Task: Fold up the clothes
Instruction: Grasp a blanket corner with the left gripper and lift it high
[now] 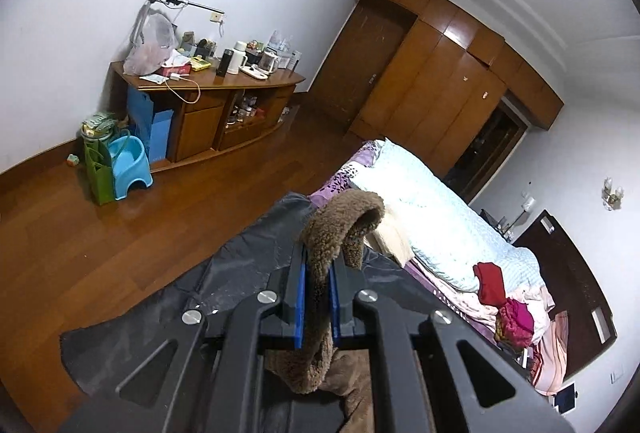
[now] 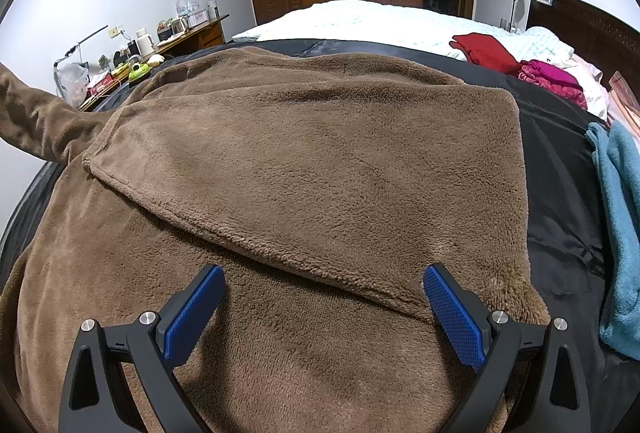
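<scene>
A brown fleece garment (image 2: 312,161) lies spread on a black sheet (image 2: 560,161) over the bed, with one flap folded across its upper part. My right gripper (image 2: 320,281) hovers open just above its near part, nothing between the blue pads. At the far left a sleeve (image 2: 36,121) of the garment is lifted off the bed. In the left wrist view my left gripper (image 1: 318,253) is shut on that brown sleeve (image 1: 340,221), which loops out past the fingertips, held above the black sheet (image 1: 240,265).
A teal cloth (image 2: 620,217) lies at the right edge of the bed. Red (image 2: 480,51) and pink (image 2: 552,79) clothes sit near the headboard. A cluttered wooden cabinet (image 1: 208,101), a blue stool (image 1: 130,165) and wardrobes (image 1: 440,73) stand across the wooden floor.
</scene>
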Motion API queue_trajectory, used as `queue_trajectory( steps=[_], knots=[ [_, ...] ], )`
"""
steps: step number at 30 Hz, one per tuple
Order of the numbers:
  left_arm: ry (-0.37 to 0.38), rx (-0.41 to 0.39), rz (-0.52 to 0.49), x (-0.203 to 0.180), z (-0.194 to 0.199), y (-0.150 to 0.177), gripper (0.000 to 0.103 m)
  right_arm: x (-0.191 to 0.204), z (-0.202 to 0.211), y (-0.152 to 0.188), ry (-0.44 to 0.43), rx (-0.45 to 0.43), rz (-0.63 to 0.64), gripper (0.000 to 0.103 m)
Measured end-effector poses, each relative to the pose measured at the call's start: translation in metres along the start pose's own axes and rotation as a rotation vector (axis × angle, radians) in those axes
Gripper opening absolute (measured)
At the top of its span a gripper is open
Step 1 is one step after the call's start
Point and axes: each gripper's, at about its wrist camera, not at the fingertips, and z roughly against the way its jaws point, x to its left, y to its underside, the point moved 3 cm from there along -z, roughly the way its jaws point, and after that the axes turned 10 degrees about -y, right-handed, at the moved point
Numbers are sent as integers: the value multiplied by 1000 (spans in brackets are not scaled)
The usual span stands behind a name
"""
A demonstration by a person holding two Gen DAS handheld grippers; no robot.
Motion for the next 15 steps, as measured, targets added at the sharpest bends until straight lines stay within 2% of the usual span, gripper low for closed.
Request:
queue_trajectory(
  steps=[4,9,15],
  knots=[
    [49,33,-57,-41,-2,15,11,1,0,0,4,3,3,101],
    [138,63,-170,-122,0,42,11,1,-1,0,8,4,6,101],
    [320,112,-338,-254,7,96,11,3,-1,0,32,8,18,101]
  ],
)
